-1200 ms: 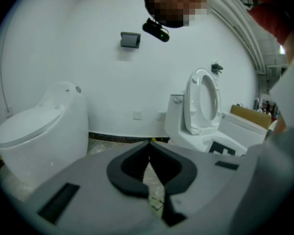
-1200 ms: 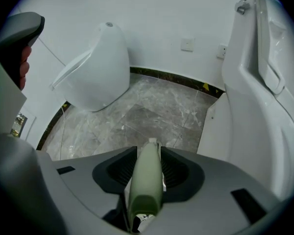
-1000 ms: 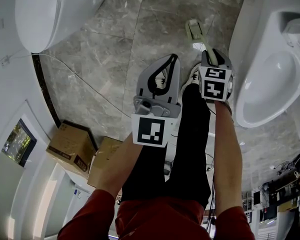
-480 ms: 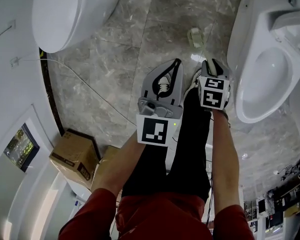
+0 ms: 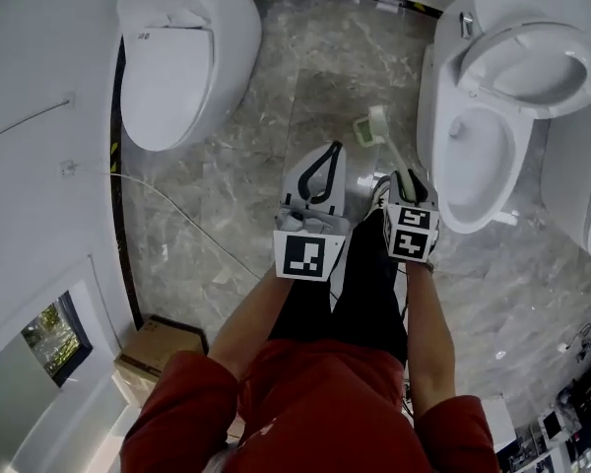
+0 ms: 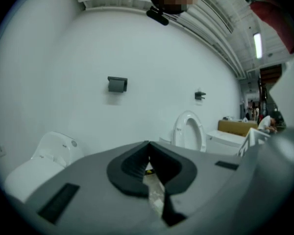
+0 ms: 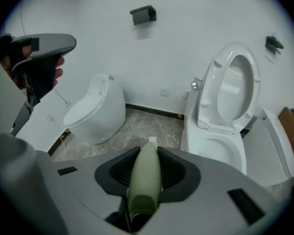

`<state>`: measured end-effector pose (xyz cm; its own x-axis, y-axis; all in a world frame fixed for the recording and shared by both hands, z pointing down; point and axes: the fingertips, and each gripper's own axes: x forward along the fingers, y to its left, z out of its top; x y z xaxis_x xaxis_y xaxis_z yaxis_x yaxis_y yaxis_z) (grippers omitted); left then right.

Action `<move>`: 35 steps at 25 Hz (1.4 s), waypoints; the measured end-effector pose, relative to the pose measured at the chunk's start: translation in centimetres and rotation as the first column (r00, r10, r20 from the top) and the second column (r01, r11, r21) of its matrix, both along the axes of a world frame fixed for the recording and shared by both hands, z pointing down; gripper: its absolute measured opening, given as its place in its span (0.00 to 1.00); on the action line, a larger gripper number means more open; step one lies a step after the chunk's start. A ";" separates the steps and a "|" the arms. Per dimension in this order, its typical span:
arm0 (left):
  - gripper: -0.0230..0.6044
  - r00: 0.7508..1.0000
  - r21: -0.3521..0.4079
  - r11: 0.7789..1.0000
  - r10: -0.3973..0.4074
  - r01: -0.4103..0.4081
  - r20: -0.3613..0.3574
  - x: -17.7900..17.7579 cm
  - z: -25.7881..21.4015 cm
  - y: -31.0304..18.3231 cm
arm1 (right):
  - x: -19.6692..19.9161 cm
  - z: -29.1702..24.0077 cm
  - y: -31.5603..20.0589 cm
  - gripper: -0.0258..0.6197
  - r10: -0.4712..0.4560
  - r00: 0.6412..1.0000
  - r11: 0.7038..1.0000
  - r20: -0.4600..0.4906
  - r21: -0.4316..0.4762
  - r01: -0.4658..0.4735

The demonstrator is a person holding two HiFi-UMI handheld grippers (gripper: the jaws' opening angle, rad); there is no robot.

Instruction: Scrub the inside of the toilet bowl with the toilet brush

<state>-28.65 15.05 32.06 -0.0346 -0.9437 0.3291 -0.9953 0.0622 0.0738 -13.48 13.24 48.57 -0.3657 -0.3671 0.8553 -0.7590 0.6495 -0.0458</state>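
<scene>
My right gripper (image 5: 406,178) is shut on the pale green handle of the toilet brush (image 5: 391,149). The brush head (image 5: 371,126) hangs over the marble floor, left of the open toilet's bowl (image 5: 476,156). In the right gripper view the handle (image 7: 144,177) runs out between the jaws, with the open toilet (image 7: 220,148) ahead to the right and its seat and lid (image 7: 233,84) raised. My left gripper (image 5: 327,152) is beside the right one, shut and holding nothing. Its tips (image 6: 148,146) meet in the left gripper view.
A second toilet (image 5: 187,52) with its lid closed stands at the far left by the white wall. A thin cable (image 5: 182,215) crosses the floor. A cardboard box (image 5: 158,348) lies behind my legs. The floor between the two toilets is bare marble.
Both grippers have risen, the right one carrying the brush up with it. The head view has tipped forward, so both toilets now show in full.
</scene>
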 end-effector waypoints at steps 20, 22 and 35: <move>0.04 0.906 0.077 0.904 0.415 -0.421 0.081 25.4 -9.8 -9.0 | 24.8 -14.2 -3.5 0.21 0.377 0.910 0.890 0.171 0.206 -0.407; 0.04 0.897 0.050 0.897 0.436 -0.440 0.073 28.1 -8.2 -10.4 | 27.2 -12.4 -4.5 0.20 0.394 0.905 0.888 0.162 0.185 -0.420; 0.04 0.895 -0.047 0.894 0.446 -0.445 0.029 34.2 5.6 -16.2 | 34.2 5.4 -9.4 0.20 0.378 0.924 0.923 0.052 0.048 -0.381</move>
<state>5.52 -1.18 37.69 0.3733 -0.8498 0.3722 -0.9214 -0.3862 0.0424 20.68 3.88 53.98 -0.2241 -0.5323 0.8164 -0.9474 0.3154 -0.0544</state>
